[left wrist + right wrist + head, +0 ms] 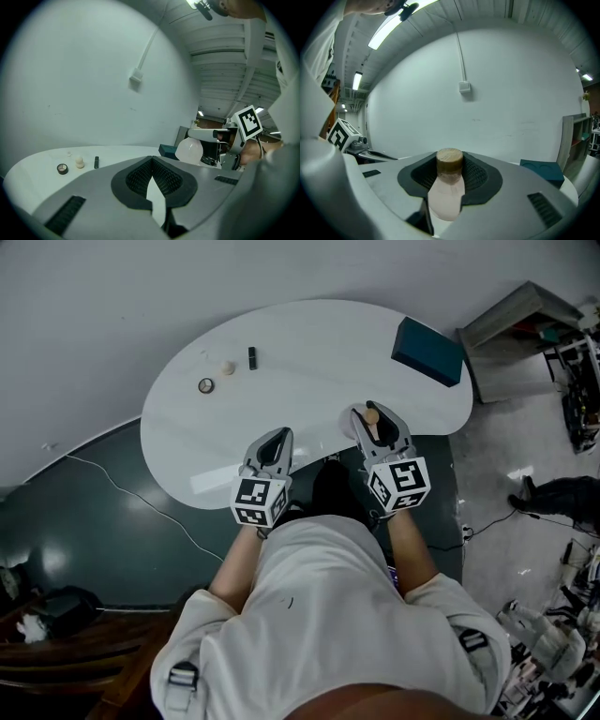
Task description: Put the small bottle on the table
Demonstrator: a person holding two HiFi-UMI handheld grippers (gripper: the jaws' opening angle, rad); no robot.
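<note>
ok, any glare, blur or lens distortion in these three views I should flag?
Head view: soft glare streak on the table near its front edge, otherwise even light and sharp. Left gripper view: strong fisheye, dark corners, ceiling lamp blown out. Right gripper view: same fisheye, strip light blown out, small bottle close up and looking slightly soft.

Lab or robotics workroom, not a home.
Bare white wall (511, 93) ahead of the jaws, with exposed conduit (460, 51) dropping to a junction box (463, 86). Strip light (389, 29) on a ribbed ceiling (222, 51) above them. White kidney-shaped surface (309, 362) under the jaws, standing on a grey floor (497, 456). Loose cable (141, 505) trails on the floor left of the jaws. Far right of the jaws: open racks (581, 371) crammed with gear, and a grey cabinet (516, 320).
</note>
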